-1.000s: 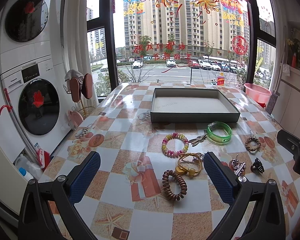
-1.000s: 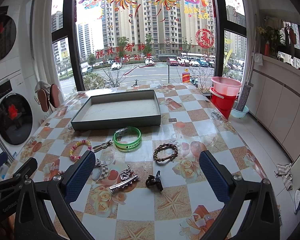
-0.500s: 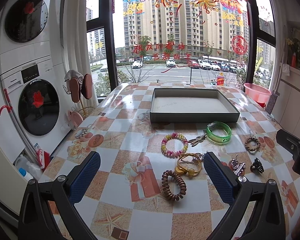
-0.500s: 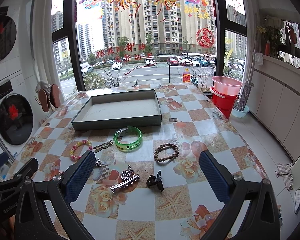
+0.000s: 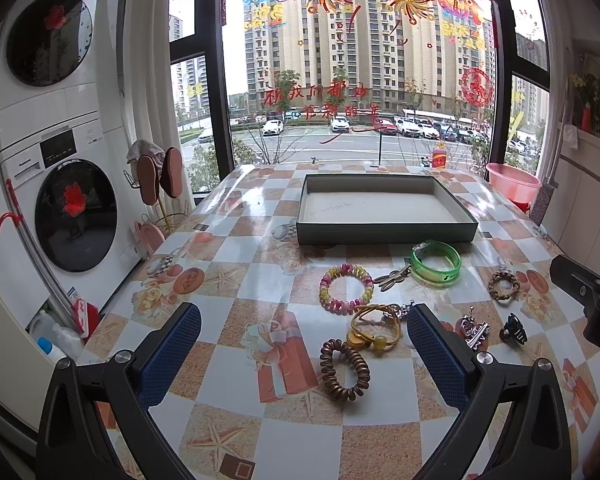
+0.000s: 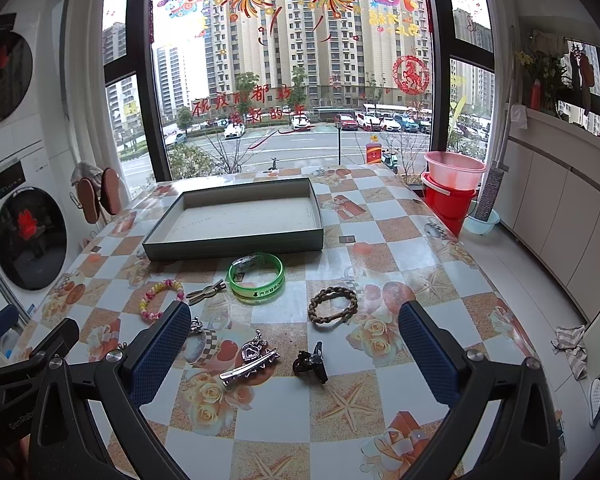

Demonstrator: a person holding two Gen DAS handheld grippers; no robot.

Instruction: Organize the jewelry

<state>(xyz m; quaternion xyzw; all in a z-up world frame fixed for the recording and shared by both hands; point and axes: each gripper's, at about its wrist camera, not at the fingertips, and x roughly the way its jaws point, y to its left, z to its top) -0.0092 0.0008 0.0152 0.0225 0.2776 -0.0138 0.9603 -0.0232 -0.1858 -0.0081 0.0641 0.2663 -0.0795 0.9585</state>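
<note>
- The box [image 5: 386, 210] sits at the far side of the desk [image 5: 236, 292], open on top, and nothing lies in it; so, as far as I can judge, the sorting has not begun.
- All the jewelry lies loose on the desk in front of the box. Nearest to it is the green bangle [image 5: 436, 263], with a small metal clip [image 5: 392, 278] just beside it.
- Left of those lies the pink and yellow bead bracelet [image 5: 346, 289]; right of them, apart, the brown braided band [image 6: 333, 305].
- Closer in are the gold hair tie [image 5: 374, 329], the brown coil hair tie [image 5: 344, 369], the silver hair clip [image 6: 250, 362] and the black claw clip [image 6: 310, 362].
- The left gripper [image 5: 302, 354] hangs over the two hair ties, spread wide and holding nothing.
- The right gripper [image 6: 294, 354] hangs over the silver clip and the claw clip, likewise wide and empty.
- Left to do, I judge: every piece has yet to be picked up and laid in the box.
</note>
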